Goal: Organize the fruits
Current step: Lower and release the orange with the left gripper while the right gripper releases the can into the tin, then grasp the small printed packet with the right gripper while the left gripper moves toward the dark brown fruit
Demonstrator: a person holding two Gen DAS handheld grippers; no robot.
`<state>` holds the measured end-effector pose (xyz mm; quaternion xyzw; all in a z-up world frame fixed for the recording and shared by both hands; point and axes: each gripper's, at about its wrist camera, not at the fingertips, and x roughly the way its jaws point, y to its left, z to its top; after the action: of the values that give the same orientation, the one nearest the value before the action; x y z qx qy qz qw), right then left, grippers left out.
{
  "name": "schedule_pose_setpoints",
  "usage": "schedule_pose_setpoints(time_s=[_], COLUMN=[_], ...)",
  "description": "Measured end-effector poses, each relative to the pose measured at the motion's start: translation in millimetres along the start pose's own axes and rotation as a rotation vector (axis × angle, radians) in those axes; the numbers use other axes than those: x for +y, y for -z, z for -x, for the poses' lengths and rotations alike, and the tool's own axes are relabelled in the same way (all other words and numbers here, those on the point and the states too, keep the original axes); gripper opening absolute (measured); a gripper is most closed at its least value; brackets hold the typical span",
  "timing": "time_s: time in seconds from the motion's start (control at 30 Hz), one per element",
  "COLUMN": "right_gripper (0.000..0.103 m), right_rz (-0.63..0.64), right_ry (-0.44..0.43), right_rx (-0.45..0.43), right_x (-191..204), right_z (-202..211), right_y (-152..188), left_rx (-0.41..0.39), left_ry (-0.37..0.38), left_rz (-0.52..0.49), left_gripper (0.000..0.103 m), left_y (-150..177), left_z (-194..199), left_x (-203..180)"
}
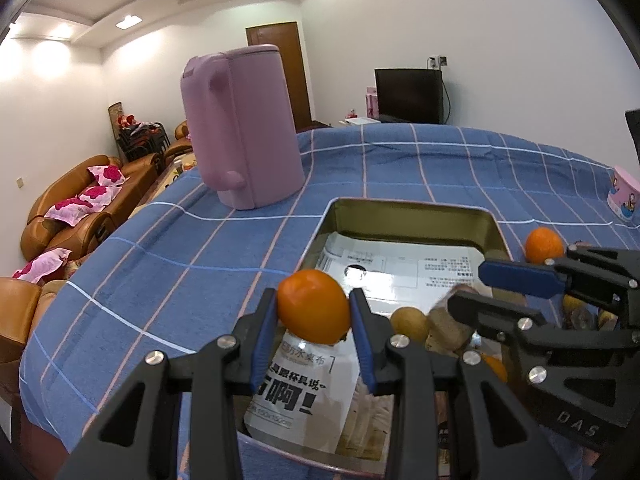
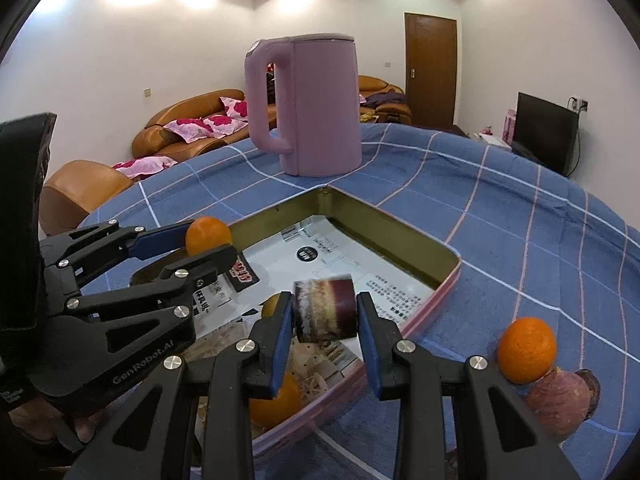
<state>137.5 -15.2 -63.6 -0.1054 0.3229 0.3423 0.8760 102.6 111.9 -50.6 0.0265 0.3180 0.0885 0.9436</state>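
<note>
My left gripper (image 1: 314, 312) is shut on an orange (image 1: 314, 306) above the near left part of an open tin box (image 1: 400, 204). The right wrist view shows the same left gripper (image 2: 210, 242) and orange (image 2: 208, 236) over the tin's (image 2: 384, 216) left rim. My right gripper (image 2: 325, 316) is shut on a short purple cane piece (image 2: 325, 310) over the tin's middle. In the left wrist view the right gripper (image 1: 466, 292) reaches in from the right with the cane piece (image 1: 444, 326). Printed papers (image 1: 400, 272) and an orange (image 2: 276, 400) lie in the tin.
A tall pink kettle (image 1: 240, 128) (image 2: 312, 108) stands on the blue checked cloth (image 1: 180, 248) behind the tin. Right of the tin lie another orange (image 2: 526, 354) (image 1: 544, 244) and a sweet potato (image 2: 560, 396). A small brownish fruit (image 1: 408, 322) sits in the tin. A pink cup (image 1: 624, 196) stands far right.
</note>
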Motion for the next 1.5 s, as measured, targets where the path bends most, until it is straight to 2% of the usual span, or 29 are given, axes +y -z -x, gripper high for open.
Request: schedule_pose_setpoints(time_s=[0.37, 0.67, 0.77, 0.9, 0.93, 1.0, 1.27, 1.5], right_gripper=[0.033, 0.034, 0.036, 0.039, 0.045, 0.048, 0.048, 0.048], right_rz=[-0.003, -0.016, -0.026, -0.041, -0.043, -0.048, -0.085, -0.142], right_ry=[-0.004, 0.006, 0.016, 0.031, 0.034, 0.044, 0.093, 0.183], right_rx=[-0.019, -0.071, -0.080, -0.086, -0.090, -0.100, -0.115, -0.108], right_x=[2, -1, -3, -8, -9, -13, -34, -69], right_z=[6, 28, 35, 42, 45, 52, 73, 99], right_y=[1, 7, 9, 14, 16, 20, 35, 60], left_rx=[0.017, 0.011, 0.010, -0.004, -0.009, -0.007, -0.004, -0.040], left_ry=[0.011, 0.010, 0.013, -0.006, -0.006, -0.002, 0.006, 0.053], left_rz=[0.002, 0.007, 0.007, 0.006, 0.008, 0.018, 0.028, 0.043], left_gripper=[0.040, 0.042, 0.048, 0.069, 0.069, 0.069, 0.069, 0.072], left_y=[0, 1, 1, 3, 3, 3, 4, 2], left_z=[-3, -1, 0, 4, 6, 6, 7, 22], left_x=[-1, -1, -3, -5, -5, -4, -4, -13])
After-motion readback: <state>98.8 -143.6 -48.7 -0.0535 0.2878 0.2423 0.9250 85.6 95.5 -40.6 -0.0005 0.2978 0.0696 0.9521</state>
